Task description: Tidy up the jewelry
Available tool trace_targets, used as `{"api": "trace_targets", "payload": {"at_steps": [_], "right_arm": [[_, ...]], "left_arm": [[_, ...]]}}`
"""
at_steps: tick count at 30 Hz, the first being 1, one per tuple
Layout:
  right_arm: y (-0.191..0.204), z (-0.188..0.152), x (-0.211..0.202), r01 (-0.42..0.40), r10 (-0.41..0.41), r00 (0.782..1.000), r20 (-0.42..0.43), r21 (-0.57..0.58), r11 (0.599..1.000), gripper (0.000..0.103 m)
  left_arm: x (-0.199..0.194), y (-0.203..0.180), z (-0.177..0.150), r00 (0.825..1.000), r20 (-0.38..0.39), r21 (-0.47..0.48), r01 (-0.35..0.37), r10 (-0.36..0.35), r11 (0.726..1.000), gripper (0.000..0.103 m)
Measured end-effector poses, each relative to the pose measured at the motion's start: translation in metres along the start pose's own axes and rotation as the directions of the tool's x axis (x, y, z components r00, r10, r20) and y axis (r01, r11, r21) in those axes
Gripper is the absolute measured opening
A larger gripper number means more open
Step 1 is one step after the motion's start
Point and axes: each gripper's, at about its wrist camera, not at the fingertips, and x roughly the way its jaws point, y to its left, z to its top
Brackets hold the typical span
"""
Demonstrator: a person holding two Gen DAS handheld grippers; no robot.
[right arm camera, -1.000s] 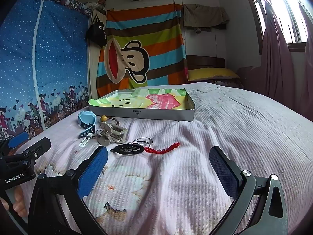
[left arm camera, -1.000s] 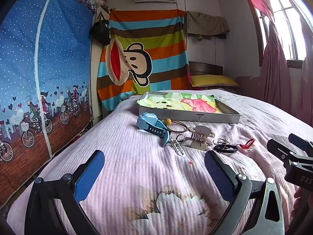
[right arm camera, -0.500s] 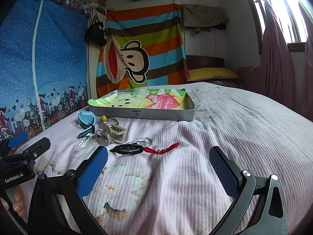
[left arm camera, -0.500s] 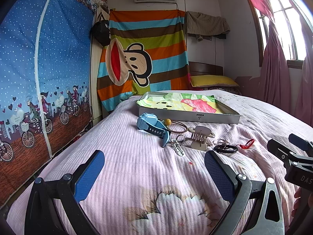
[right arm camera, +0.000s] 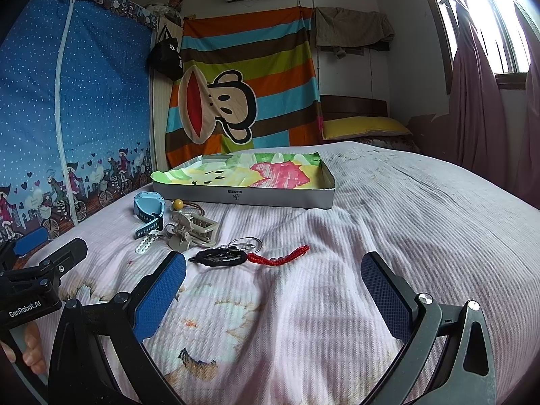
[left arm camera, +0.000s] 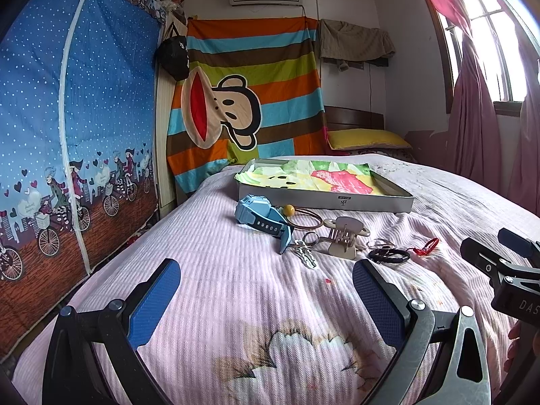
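A shallow box (left arm camera: 324,199) (right arm camera: 243,197) lined with colourful paper lies on the pink bedspread. In front of it sit a blue watch (left arm camera: 261,216) (right arm camera: 148,207), a hair tie with a yellow bead (left arm camera: 302,217), a beige hair claw (left arm camera: 344,238) (right arm camera: 194,227), keys on a ring (left arm camera: 305,253), a black cord bracelet (left arm camera: 388,255) (right arm camera: 219,256) and a red braided bracelet (left arm camera: 428,247) (right arm camera: 280,257). My left gripper (left arm camera: 266,295) is open, short of the pile. My right gripper (right arm camera: 273,283) is open too, just before the bracelets. Neither holds anything.
A blue printed wardrobe (left arm camera: 67,128) stands along the bed's left side. A striped monkey cloth (left arm camera: 246,101) hangs behind the box. A yellow pillow (left arm camera: 368,139) lies at the headboard. Pink curtains (left arm camera: 479,121) hang at the window on the right.
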Motion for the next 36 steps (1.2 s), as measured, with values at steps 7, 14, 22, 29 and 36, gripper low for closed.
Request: {"api": "trace_targets", "payload": {"at_steps": [7, 14, 22, 29, 36], "right_arm": [[0.0000, -0.0003, 0.0003, 0.000, 0.000, 1.000, 0.001, -0.001, 1.000, 0.102], [-0.0006, 0.0003, -0.0006, -0.001, 0.001, 1.000, 0.000, -0.001, 1.000, 0.102], [-0.0002, 0.0018, -0.0018, 0.001, -0.001, 1.000, 0.003, -0.001, 1.000, 0.102], [-0.0003, 0.0018, -0.0017, 0.001, -0.001, 1.000, 0.002, -0.001, 1.000, 0.102], [-0.0005, 0.0017, -0.0018, 0.000, 0.000, 1.000, 0.002, -0.001, 1.000, 0.102]], "left_arm": [[0.0000, 0.0004, 0.0002, 1.000, 0.000, 0.001, -0.001, 0.001, 1.000, 0.103], [-0.0001, -0.0002, -0.0001, 1.000, 0.002, 0.004, -0.001, 0.001, 1.000, 0.103], [-0.0001, -0.0003, 0.0001, 1.000, 0.002, 0.004, -0.001, 0.001, 1.000, 0.103], [-0.0006, -0.0001, 0.0005, 1.000, 0.003, 0.008, -0.001, 0.001, 1.000, 0.103], [-0.0008, 0.0022, 0.0008, 1.000, 0.004, 0.009, -0.002, 0.002, 1.000, 0.103]]}}
